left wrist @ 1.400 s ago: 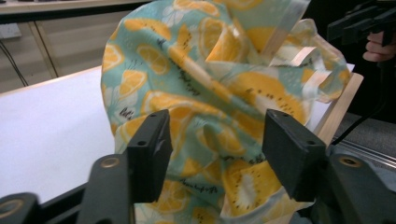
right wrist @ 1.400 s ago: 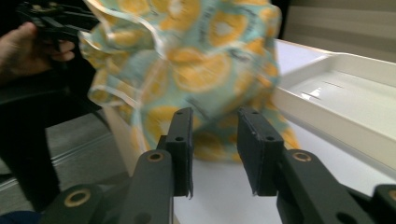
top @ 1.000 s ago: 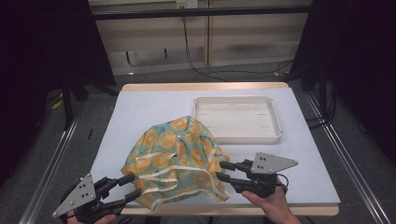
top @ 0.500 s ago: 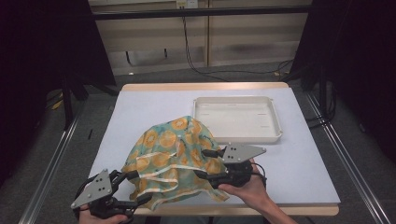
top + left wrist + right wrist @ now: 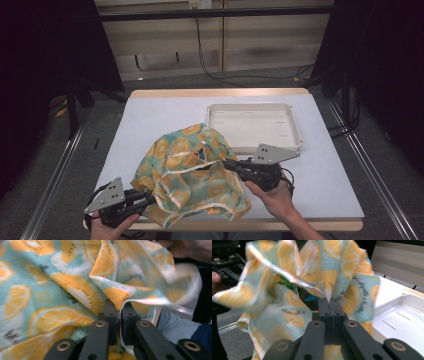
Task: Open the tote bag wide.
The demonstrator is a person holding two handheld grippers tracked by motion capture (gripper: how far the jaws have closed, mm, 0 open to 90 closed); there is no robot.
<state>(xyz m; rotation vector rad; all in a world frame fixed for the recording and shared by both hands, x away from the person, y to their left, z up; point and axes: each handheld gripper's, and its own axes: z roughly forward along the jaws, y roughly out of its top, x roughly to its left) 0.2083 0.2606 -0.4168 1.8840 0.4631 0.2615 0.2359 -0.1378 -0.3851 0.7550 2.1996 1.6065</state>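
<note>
- Left gripper [image 5: 146, 199] sits at the table's [image 5: 165, 107] near edge, well to the near-left of the white tray [image 5: 296, 131]; its jaws are pinched tight on a hem of the orange-slice cloth [image 5: 192, 172], as the left gripper view shows, with fabric pressed between the black fingertips [image 5: 110, 312].
- The cloth bunches in a loose heap on the white table, just beside the tray's near-left corner, its near fold hanging close to the table's front edge.
- Something green and blue peeks from under the folds in the right gripper view; what it is can't be told.
- Right gripper [image 5: 227, 164], directly in front of the tray's near rim, is clamped on another fold, jaws closed with a peak of cloth [image 5: 329, 293] rising between them.
- Judged step: both tools have a grip and the cloth is being lifted and spread, likely to open it out or fold it.
- Next move, by my read: draw the two grips apart and up so the fabric comes taut without slipping.
- Room: bare table lies open left of the tray and beyond the cloth; to the right, the tray's rim is close to the right gripper and could snag the cloth; the near edge leaves little margin for the left grip.
</note>
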